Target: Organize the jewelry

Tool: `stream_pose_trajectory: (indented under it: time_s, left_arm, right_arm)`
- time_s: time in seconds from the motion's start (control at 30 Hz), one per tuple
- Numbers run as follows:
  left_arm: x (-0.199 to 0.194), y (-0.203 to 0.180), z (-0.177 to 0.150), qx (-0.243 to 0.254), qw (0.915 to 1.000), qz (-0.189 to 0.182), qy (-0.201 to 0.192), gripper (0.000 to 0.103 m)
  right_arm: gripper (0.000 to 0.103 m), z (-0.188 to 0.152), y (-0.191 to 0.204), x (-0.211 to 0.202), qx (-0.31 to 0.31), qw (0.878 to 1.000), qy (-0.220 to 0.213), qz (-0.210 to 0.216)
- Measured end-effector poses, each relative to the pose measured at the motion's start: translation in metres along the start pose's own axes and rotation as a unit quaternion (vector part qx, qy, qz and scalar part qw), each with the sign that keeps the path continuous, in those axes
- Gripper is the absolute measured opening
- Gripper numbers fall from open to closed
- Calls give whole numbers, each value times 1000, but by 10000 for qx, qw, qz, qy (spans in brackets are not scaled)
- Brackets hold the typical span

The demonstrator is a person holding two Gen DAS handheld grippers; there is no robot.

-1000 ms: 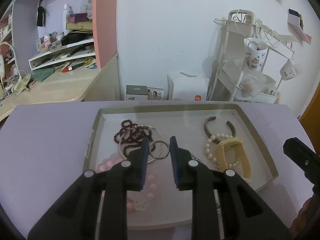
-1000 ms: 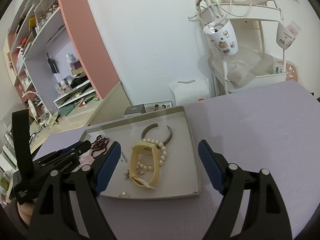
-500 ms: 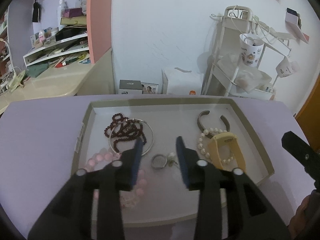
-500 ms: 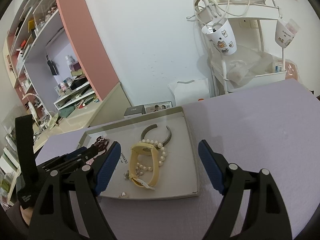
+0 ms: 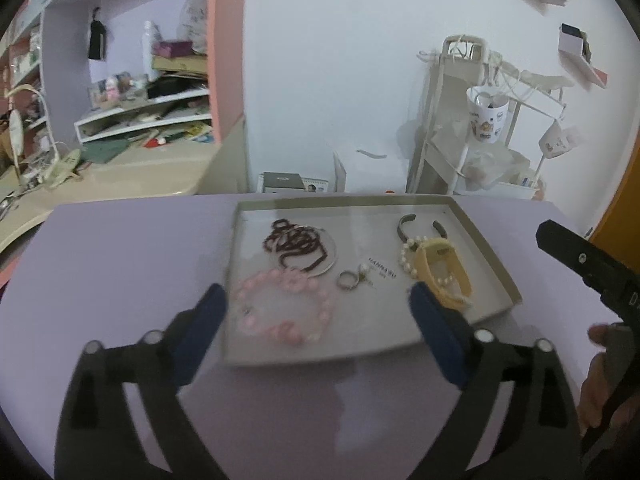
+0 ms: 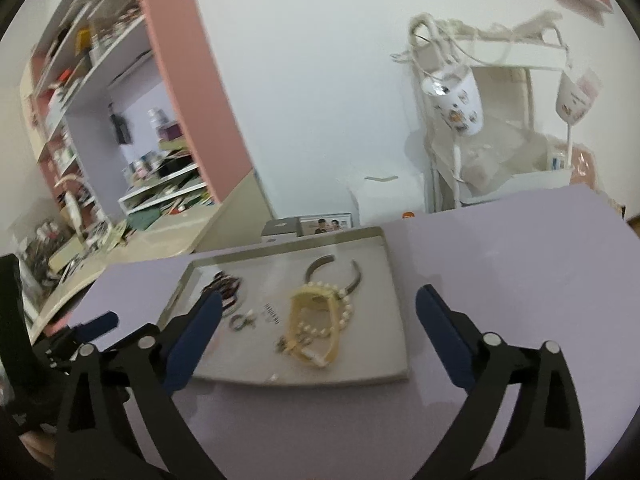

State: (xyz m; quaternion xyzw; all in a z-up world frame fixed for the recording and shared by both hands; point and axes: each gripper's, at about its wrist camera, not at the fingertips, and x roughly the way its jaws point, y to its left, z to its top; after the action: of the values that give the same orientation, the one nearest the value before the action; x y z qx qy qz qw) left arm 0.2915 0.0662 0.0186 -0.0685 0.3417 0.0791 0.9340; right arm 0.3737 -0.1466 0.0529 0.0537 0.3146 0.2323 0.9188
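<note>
Left gripper (image 5: 318,312) and right gripper (image 6: 318,320), jaws just opening wide and holding nothing, are hovering over the jewelry tray (image 5: 486,240) with the pink bead bracelet (image 5: 284,308) and yellow band (image 6: 316,324).

A lived-in home room, likely a bedroom or study. A lilac table (image 5: 120,248) stands by a white wall; a pink-edged bookshelf (image 6: 100,92) crammed with bottles, boxes and papers rises over a cluttered beige desk (image 5: 120,176). A white rack (image 6: 492,120) carries hanging printed cups (image 6: 456,100) and cables.
</note>
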Motion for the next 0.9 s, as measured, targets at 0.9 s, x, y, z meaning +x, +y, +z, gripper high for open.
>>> stream_pose_trajectory:
  time_s: [0.9]
  left_arm:
    - [-57,22,-62,-305,9993,10,-213,101]
  right_arm:
    - [102,-57,28,-42,-297,9991,318,15]
